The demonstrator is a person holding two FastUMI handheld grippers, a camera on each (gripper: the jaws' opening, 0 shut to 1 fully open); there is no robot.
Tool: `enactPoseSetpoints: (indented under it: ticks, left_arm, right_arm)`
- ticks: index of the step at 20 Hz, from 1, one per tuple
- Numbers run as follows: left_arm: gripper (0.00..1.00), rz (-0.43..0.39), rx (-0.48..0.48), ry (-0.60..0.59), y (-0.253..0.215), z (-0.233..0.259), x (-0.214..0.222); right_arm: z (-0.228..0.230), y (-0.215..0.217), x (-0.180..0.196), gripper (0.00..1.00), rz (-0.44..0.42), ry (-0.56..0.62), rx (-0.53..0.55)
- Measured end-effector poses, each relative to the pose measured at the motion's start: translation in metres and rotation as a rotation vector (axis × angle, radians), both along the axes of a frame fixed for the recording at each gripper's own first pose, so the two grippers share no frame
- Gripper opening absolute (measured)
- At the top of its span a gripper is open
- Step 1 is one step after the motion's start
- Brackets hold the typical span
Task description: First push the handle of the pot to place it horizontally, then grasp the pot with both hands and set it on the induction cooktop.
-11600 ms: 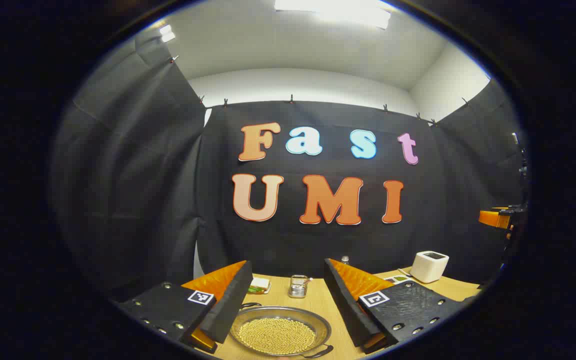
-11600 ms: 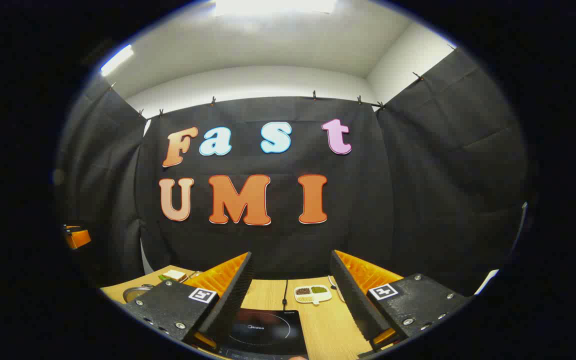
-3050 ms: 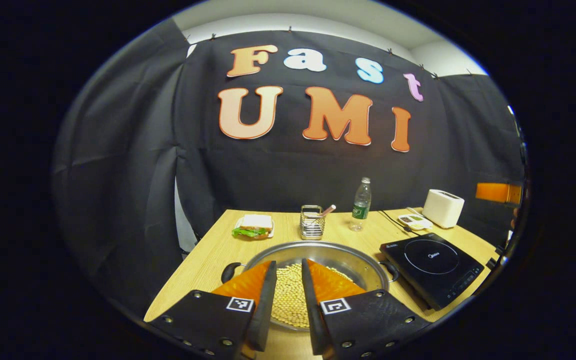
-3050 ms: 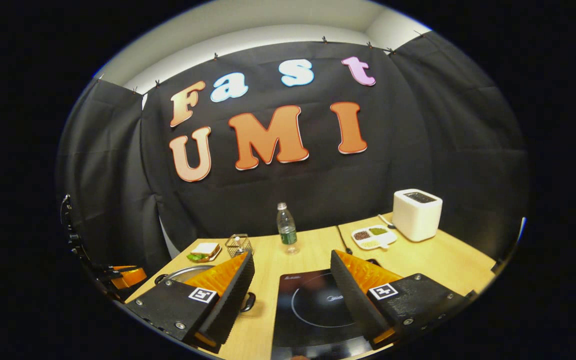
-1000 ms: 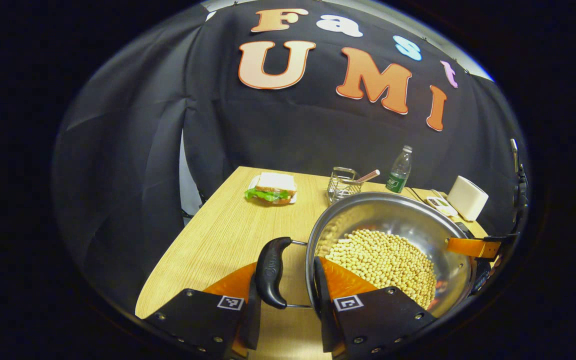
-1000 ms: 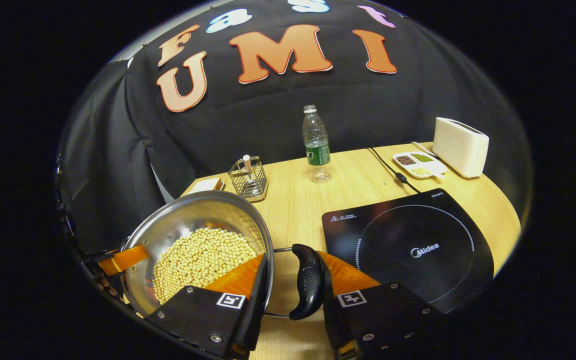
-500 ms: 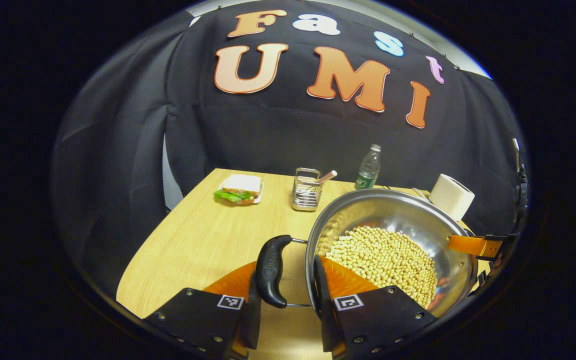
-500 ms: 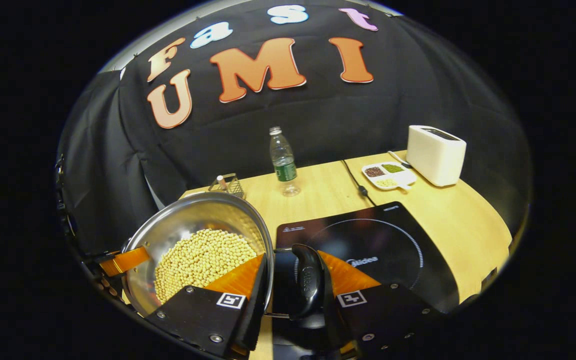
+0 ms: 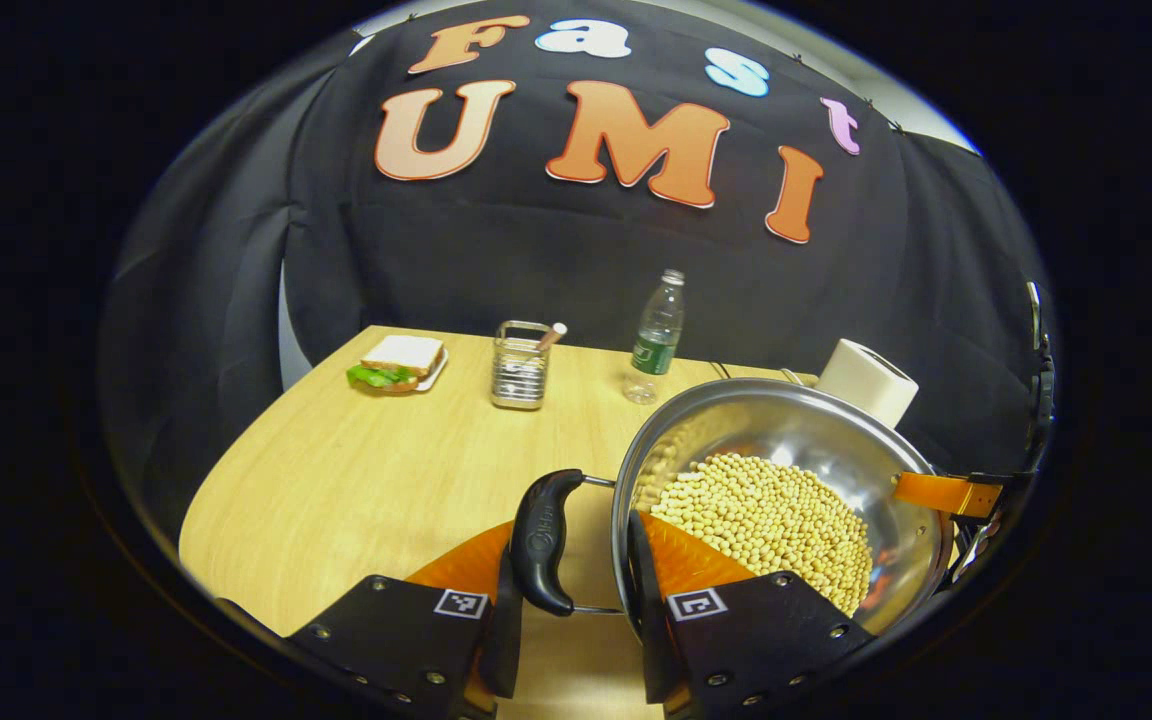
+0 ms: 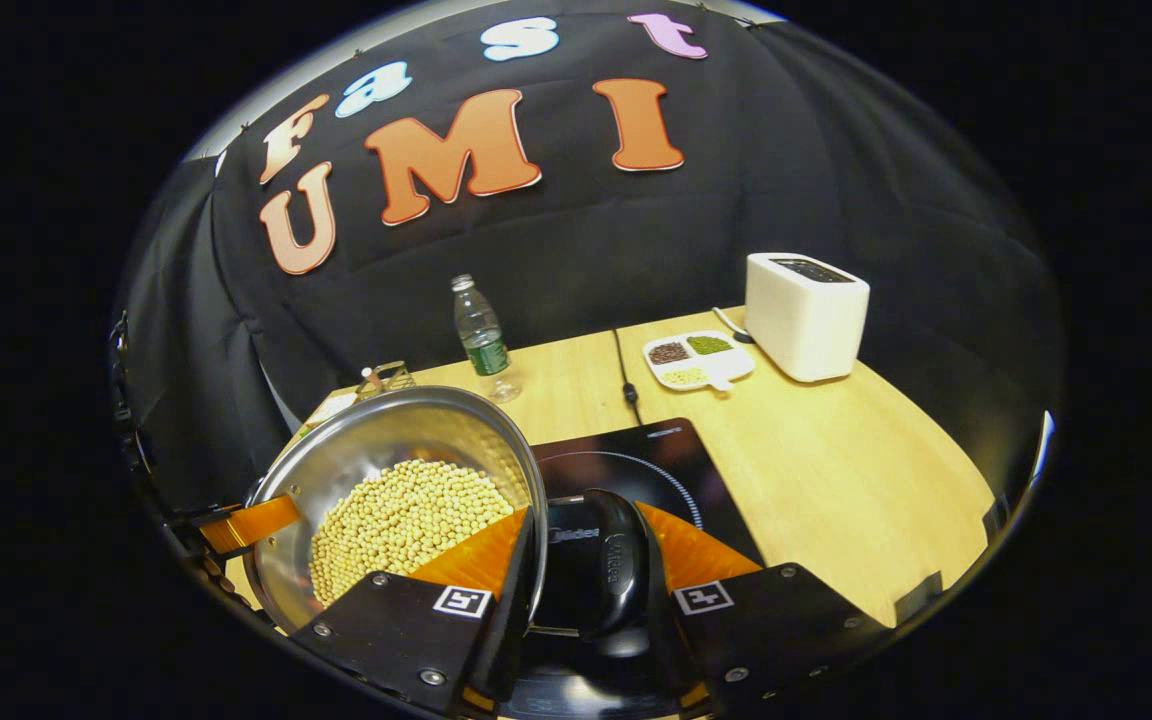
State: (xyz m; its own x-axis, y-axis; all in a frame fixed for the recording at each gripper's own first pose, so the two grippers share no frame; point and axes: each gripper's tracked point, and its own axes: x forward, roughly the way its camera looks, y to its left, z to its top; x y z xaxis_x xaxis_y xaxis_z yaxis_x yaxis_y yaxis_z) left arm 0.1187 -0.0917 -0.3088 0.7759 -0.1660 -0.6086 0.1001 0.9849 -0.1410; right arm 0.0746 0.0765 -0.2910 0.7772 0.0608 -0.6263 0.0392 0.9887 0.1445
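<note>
Since half a second ago, we carry the pot [image 9: 786,490] further to our right: in the left gripper view the sandwich [image 9: 394,362] and wire caddy [image 9: 521,352] slide away leftward, and in the right gripper view the induction cooktop [image 10: 636,465] now lies under the right handle [image 10: 619,570]. On the left, our left hand-held gripper [image 9: 566,600] pinches the left handle [image 9: 541,540], its fingers closed across the grip just beside the rim. The soybean-filled pot hangs between both grippers, above the bench [image 9: 356,480]. On the right, our right hand-held gripper [image 10: 586,590] likewise clamps its handle. We judge the handle axis runs straight from gripper to gripper, and the cooktop's ring sits ahead and right of the pot, nearer the right hand, so the coming move is a little more rightward travel, then a level descent.
</note>
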Motion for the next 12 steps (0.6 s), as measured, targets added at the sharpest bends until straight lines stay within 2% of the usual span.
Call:
enactPoseSetpoints:
  ticks: [1,2,12]
  left_arm:
    - [0.50,-0.007,-0.001,0.003,-0.011,-0.003,0.001]
    - [0.50,-0.012,-0.001,0.004,-0.021,-0.004,0.002]
    - [0.50,-0.060,0.049,0.053,-0.088,-0.032,0.006]
  right_arm:
    - [-0.001,-0.010,0.000,0.48,-0.006,0.003,-0.002]
    - [-0.001,-0.020,0.000,0.52,-0.013,0.004,-0.001]
    - [-0.031,-0.079,0.007,0.52,-0.051,0.059,0.007]
